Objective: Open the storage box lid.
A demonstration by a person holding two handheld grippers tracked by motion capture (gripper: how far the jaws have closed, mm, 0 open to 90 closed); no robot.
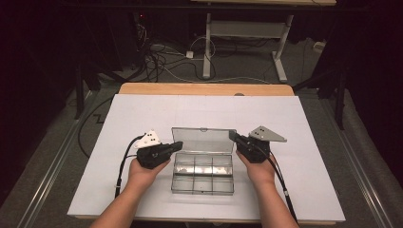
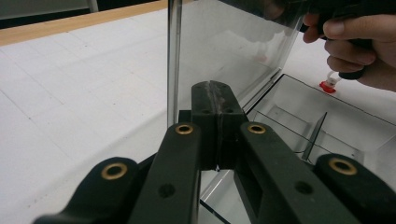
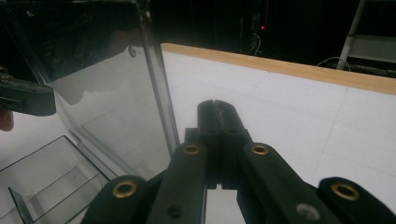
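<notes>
Our box [image 1: 203, 173] sits at lower centre of the high view on the white surface [image 1: 309, 180], its lid [image 1: 203, 139] standing upright. We hold the left gripper [image 1: 177, 145] and right gripper [image 1: 232, 135] at the lid's two ends, both with jaws pressed together, pinching nothing. An uneven push could twist the lid or slide the box.

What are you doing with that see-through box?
A person holds a tool in each hand at the two ends of a clear plastic compartment box on a white table. Its lid stands open and upright. The left tool and the right tool are both shut, at the lid's side edges. The compartments look empty.
</notes>
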